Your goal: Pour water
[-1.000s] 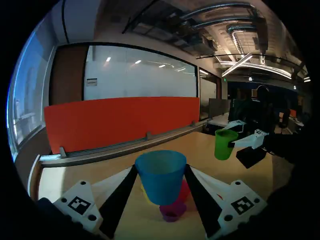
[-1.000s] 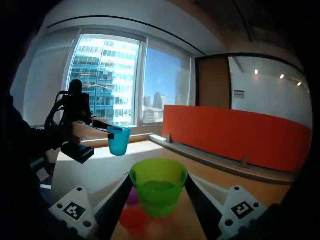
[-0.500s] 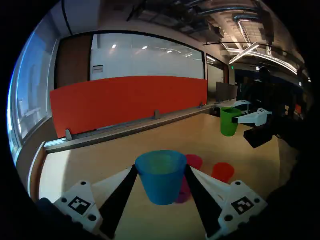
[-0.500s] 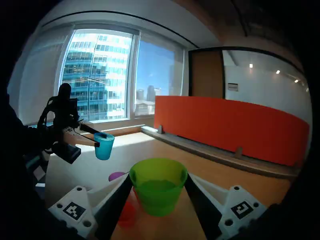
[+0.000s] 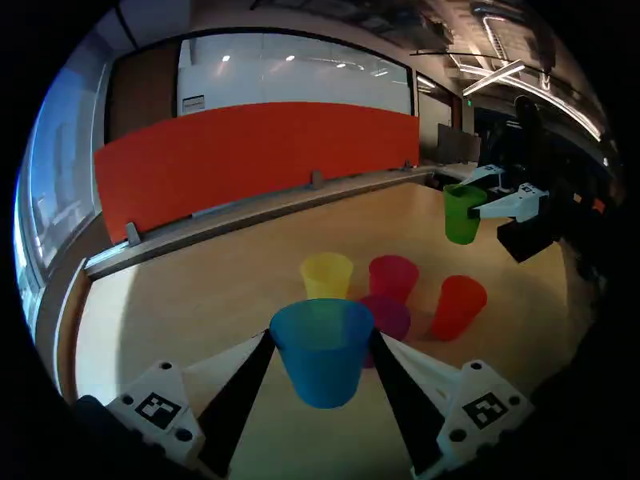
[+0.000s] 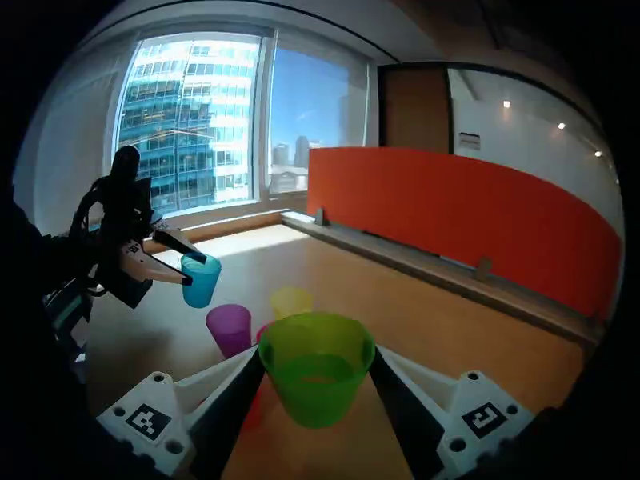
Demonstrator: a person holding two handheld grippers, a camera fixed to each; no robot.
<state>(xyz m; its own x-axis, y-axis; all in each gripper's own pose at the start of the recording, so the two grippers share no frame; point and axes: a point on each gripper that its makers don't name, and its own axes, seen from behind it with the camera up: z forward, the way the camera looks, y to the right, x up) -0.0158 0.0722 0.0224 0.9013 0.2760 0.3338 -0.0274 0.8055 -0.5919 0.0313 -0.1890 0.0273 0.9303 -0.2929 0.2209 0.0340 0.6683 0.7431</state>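
Water [image 6: 318,373]: sitting inside the green cup [image 6: 317,406], pinched between the right gripper [image 6: 317,352] fingers. Pinching the blue cup [image 5: 322,370] between the left gripper [image 5: 322,340] fingers. Dipping both lower toward the table [image 5: 200,288] than a second ago, probably lining up the pour.

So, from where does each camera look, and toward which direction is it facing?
Left gripper view: rides on the left claw, looking across the wooden table toward the orange partition wall; its own fingers clamp a translucent blue plastic cup.
Right gripper view: rides on the right claw, facing the tall glass windows; its own fingers clamp a translucent green plastic cup.
Shared: each sees the other claw with its cup, plus the yellow plastic cup, the purple plastic cup, the table and the partition.
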